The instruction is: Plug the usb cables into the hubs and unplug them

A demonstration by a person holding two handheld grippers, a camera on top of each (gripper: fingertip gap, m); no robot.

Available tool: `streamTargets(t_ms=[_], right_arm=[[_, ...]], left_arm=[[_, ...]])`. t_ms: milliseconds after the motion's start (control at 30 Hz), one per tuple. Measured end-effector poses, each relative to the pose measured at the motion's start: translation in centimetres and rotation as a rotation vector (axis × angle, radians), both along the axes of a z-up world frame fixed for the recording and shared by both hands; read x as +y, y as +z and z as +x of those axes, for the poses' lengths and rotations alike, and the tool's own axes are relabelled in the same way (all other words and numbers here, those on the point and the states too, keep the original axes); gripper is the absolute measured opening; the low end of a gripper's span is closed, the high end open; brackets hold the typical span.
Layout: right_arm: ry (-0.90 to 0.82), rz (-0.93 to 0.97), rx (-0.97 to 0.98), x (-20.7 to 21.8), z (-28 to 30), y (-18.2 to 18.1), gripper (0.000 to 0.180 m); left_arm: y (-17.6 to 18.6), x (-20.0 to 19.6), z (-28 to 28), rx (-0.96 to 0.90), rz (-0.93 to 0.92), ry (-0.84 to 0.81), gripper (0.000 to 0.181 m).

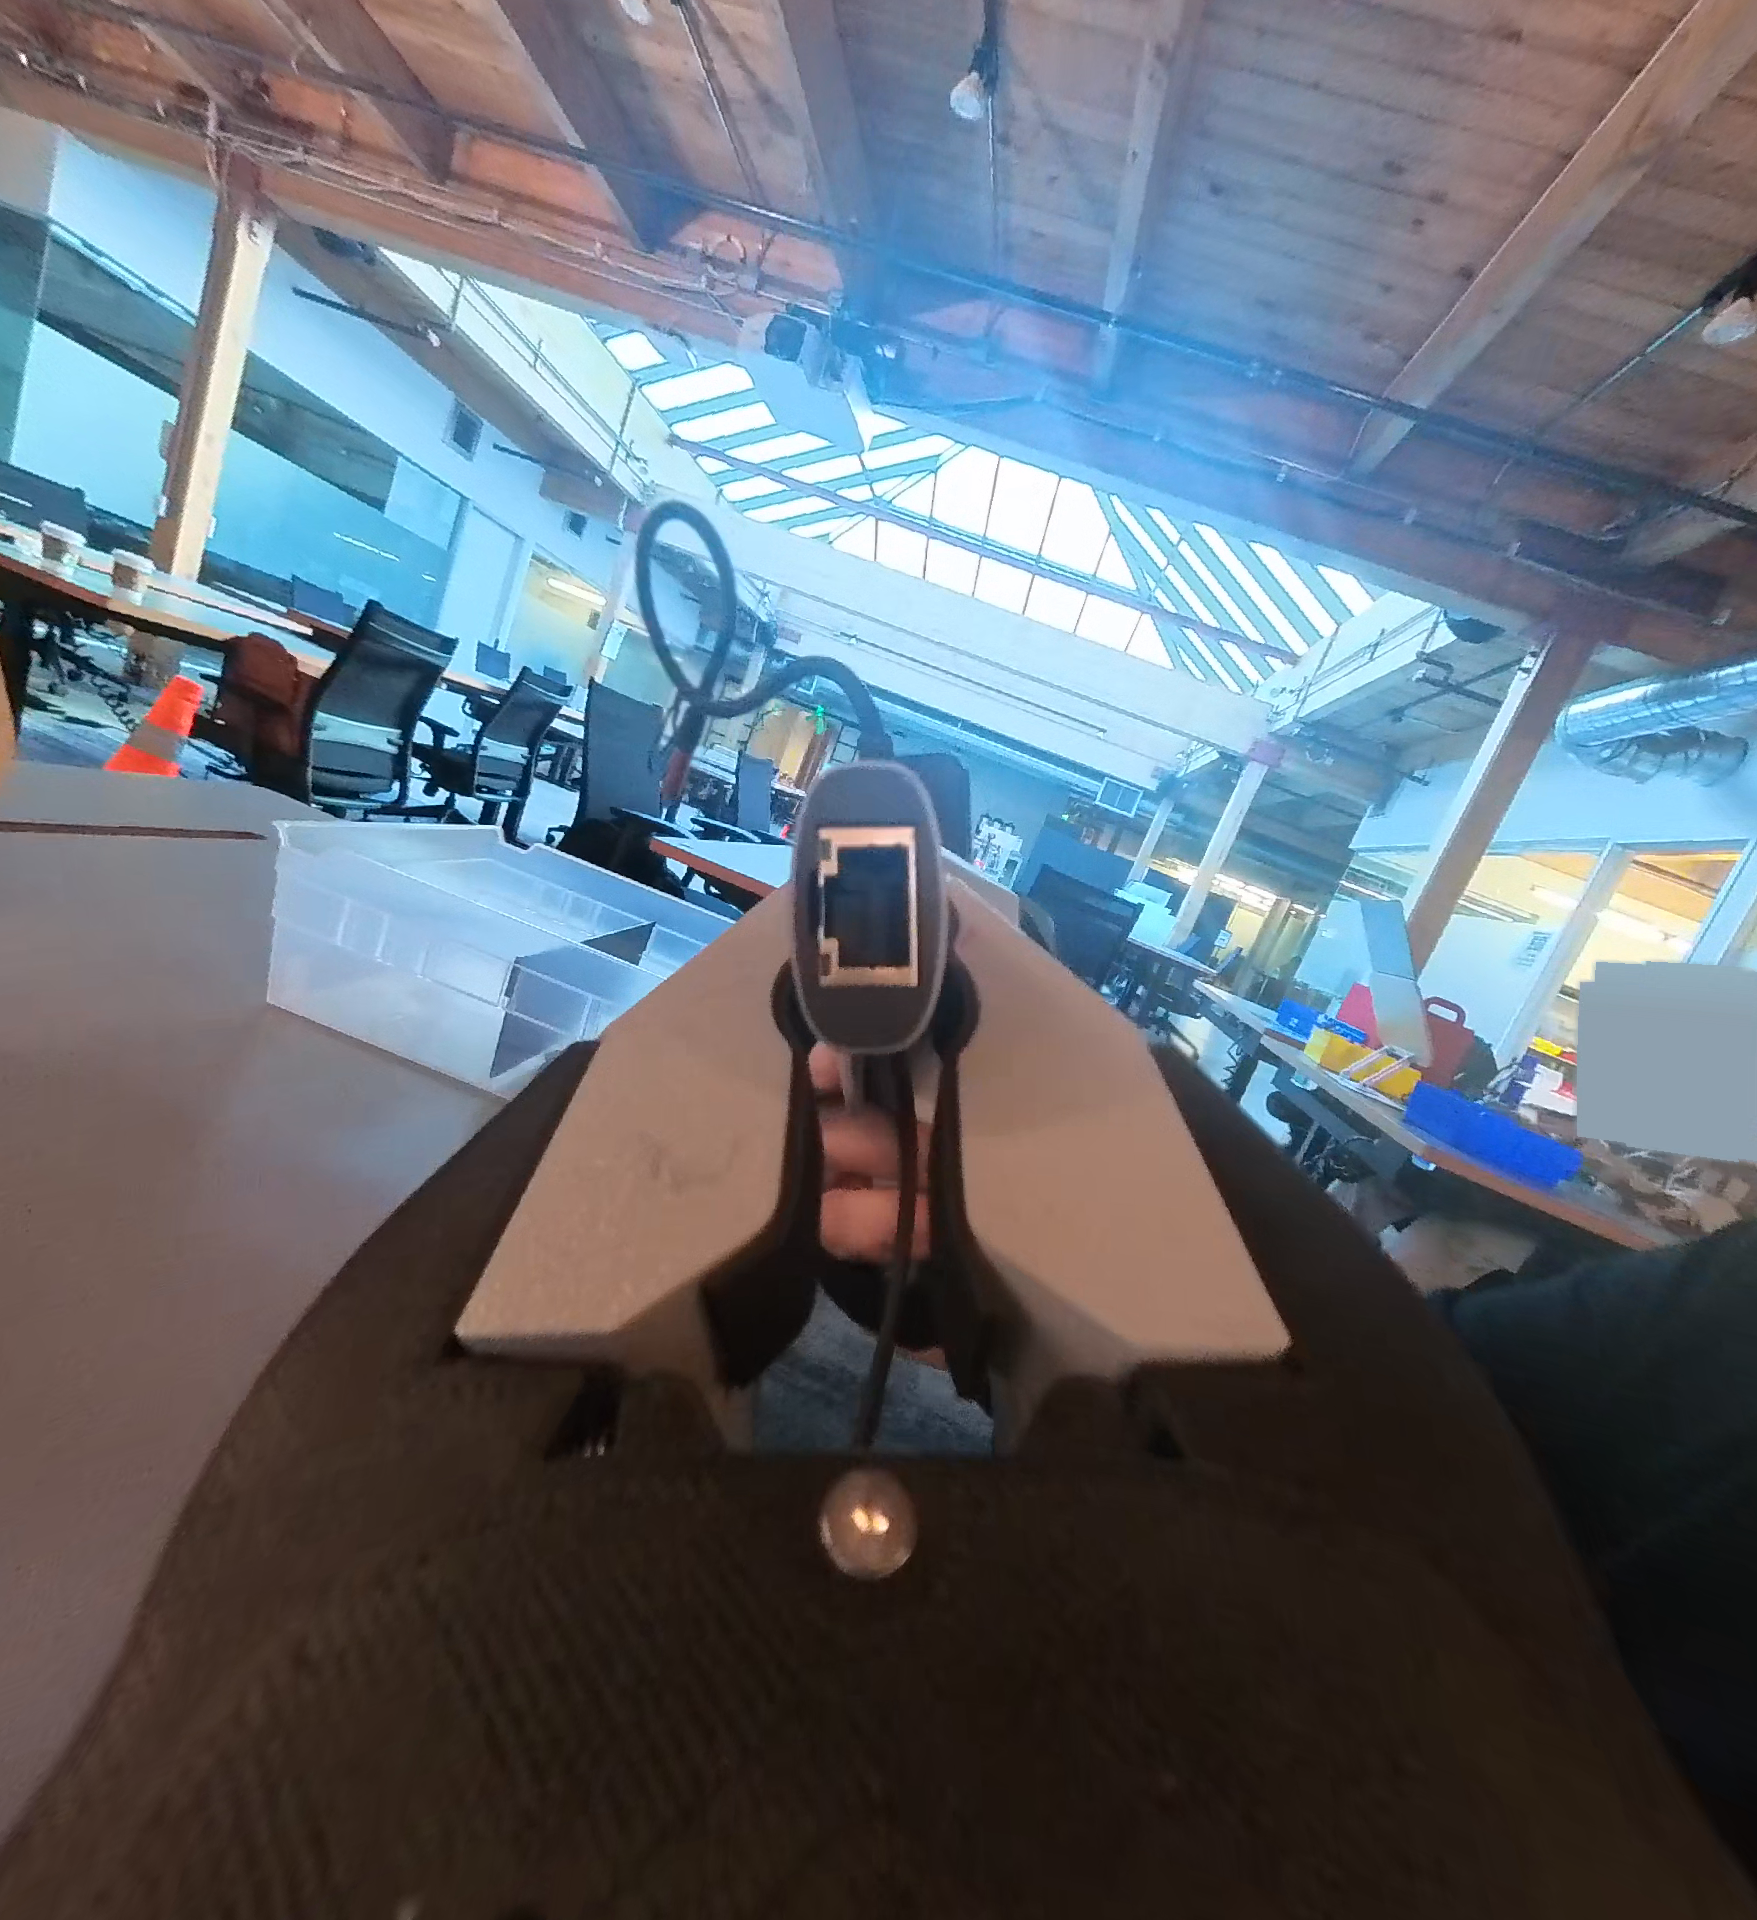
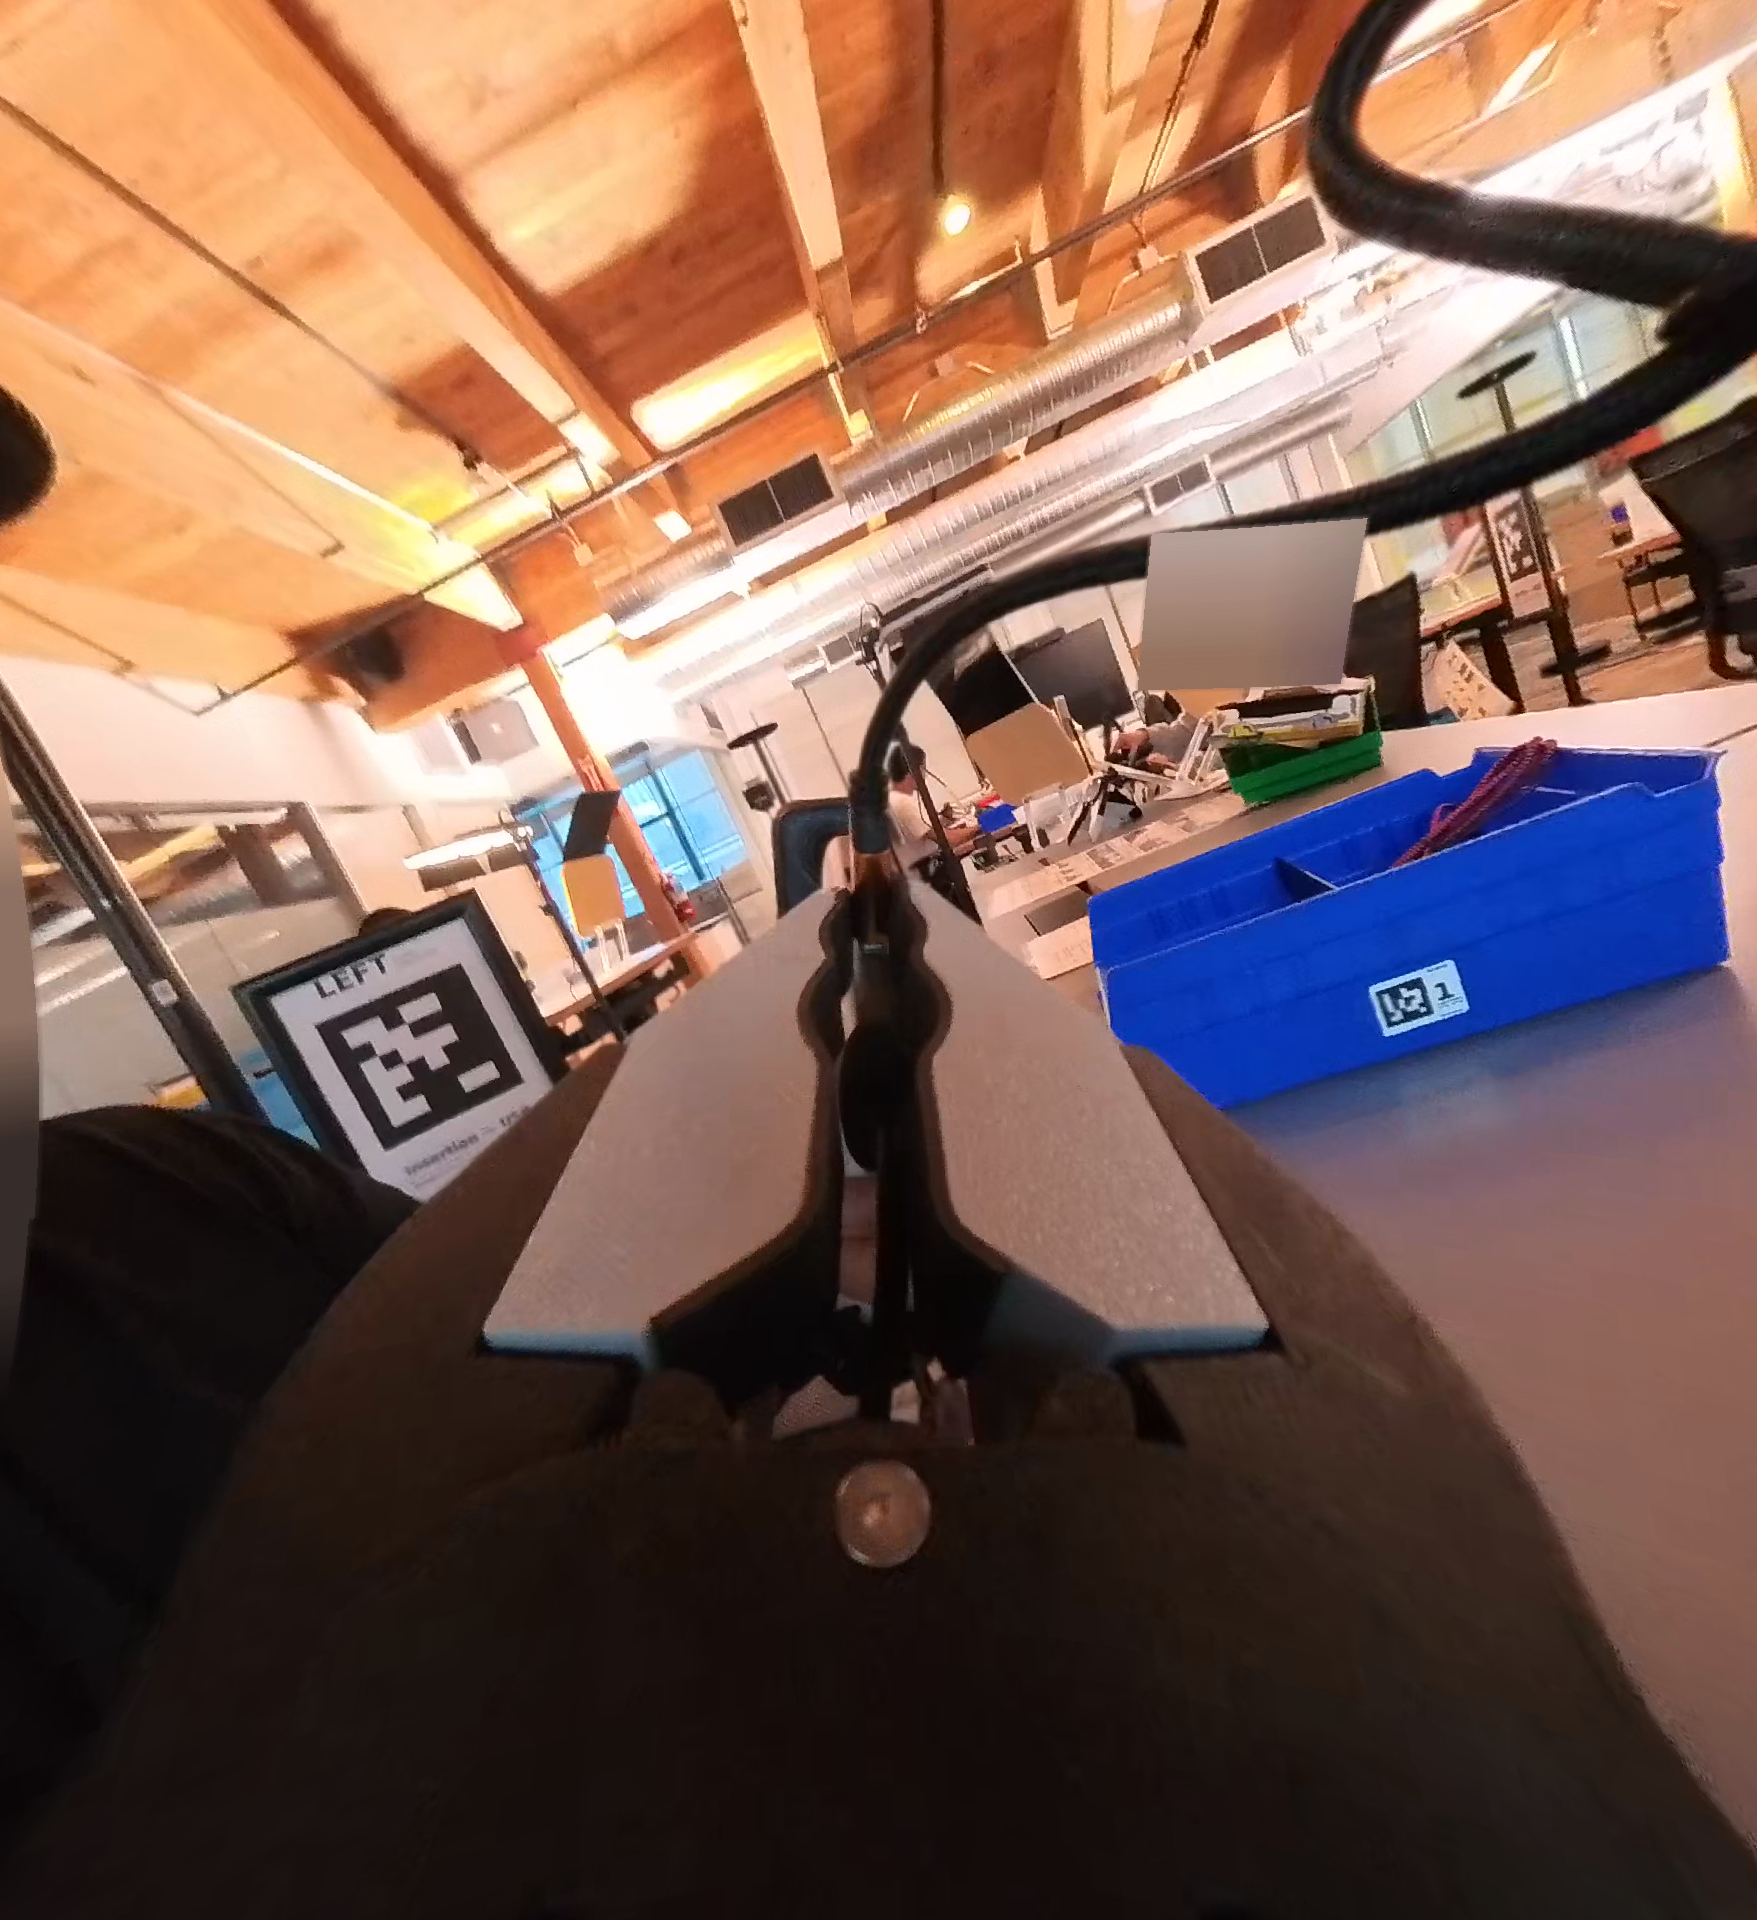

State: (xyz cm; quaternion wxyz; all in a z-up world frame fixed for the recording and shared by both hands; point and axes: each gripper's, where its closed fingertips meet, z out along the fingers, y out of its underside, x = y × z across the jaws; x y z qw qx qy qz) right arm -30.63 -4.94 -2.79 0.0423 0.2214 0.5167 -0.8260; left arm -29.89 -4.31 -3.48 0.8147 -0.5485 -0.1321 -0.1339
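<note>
In the left wrist view my left gripper (image 1: pixel 869 997) is shut on a grey hub (image 1: pixel 861 914), held on end with its square network port facing the camera. A black cable (image 1: pixel 692 613) loops up behind the hub. A thin dark lead hangs down between the fingers. In the right wrist view my right gripper (image 2: pixel 872 935) is shut on the plug end of a black braided cable (image 2: pixel 967 634). That cable arcs up and to the right and loops near the top right corner. Both grippers are raised above the grey table and tilted upward.
A clear plastic tray (image 1: pixel 458 935) stands on the grey table (image 1: pixel 126 1039) left of the left gripper. A blue bin (image 2: pixel 1425 935) holding a purple cord sits on the table right of the right gripper, a green bin (image 2: pixel 1305 764) behind it. A framed marker sign (image 2: pixel 406 1049) stands at left.
</note>
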Motion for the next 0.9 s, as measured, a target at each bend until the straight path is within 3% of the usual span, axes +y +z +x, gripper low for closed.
streamTargets(t_ms=[333, 500, 700, 900], right_arm=[[0.023, -0.072, -0.030, 0.0, -0.4, 0.0, 0.002], [-0.023, 0.145, 0.149, -0.6, 0.4, 0.3, 0.004], [0.011, 0.361, 0.190, -0.3, 1.0, -0.8, 0.004], [0.048, 0.411, 0.174, 0.1, 1.2, -1.3, 0.005]], left_arm=[[0.0, -0.1, -0.4, -0.002, -0.009, 0.008, 0.016], [0.6, -0.6, 0.2, 0.050, -0.024, -0.007, 0.015], [0.4, -0.4, 0.4, 0.066, -0.051, -0.011, 0.015], [0.1, 0.1, 0.6, 0.065, -0.059, -0.018, 0.015]])
